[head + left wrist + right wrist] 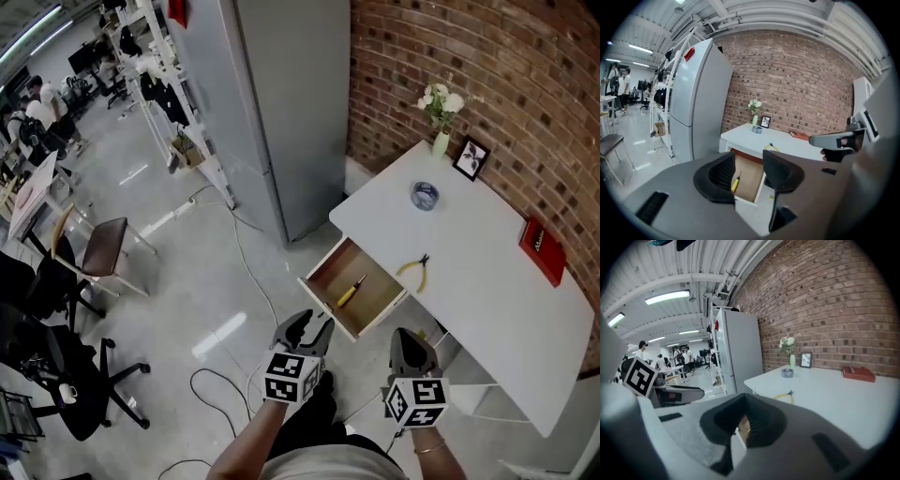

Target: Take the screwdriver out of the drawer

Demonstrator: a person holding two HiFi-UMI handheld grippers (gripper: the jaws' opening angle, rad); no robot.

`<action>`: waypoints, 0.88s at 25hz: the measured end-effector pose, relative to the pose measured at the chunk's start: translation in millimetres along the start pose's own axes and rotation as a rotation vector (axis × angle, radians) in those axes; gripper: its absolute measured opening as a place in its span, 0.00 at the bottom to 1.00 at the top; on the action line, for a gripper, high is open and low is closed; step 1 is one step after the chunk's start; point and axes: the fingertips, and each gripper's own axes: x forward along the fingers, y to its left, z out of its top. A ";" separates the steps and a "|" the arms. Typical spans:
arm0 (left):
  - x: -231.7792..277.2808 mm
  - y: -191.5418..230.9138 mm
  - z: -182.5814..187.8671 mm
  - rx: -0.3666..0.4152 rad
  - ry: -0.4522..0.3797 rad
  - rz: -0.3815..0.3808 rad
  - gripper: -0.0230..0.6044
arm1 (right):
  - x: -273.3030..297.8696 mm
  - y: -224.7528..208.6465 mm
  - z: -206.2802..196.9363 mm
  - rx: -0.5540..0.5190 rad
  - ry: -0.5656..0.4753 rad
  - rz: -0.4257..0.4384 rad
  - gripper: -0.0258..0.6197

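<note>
Against brick wall [441,56]: white table [487,309] | drawer [330,302] open | glossy grey floor [178,281]

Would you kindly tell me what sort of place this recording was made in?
Probably a research lab or open workshop with a staged home corner: a white desk with an open drawer against a brick wall, a tall fridge beside it, and office chairs beyond.

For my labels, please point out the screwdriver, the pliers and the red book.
screwdriver [349,294], head view, yellow handle.
pliers [418,268], head view, near the joint.
red book [543,250], head view, cover middle.
</note>
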 end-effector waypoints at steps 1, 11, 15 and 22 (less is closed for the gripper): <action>6.8 5.7 2.6 -0.001 0.003 -0.003 0.32 | 7.7 -0.1 2.7 0.000 0.003 -0.003 0.04; 56.5 43.0 7.4 -0.009 0.073 -0.031 0.32 | 59.7 -1.0 17.6 -0.022 0.038 -0.032 0.04; 69.0 47.5 3.2 0.001 0.102 -0.049 0.32 | 67.8 -3.0 20.9 -0.013 0.036 -0.046 0.04; 103.4 39.1 -15.8 0.035 0.182 -0.072 0.32 | 74.4 -27.1 14.1 0.001 0.052 -0.084 0.04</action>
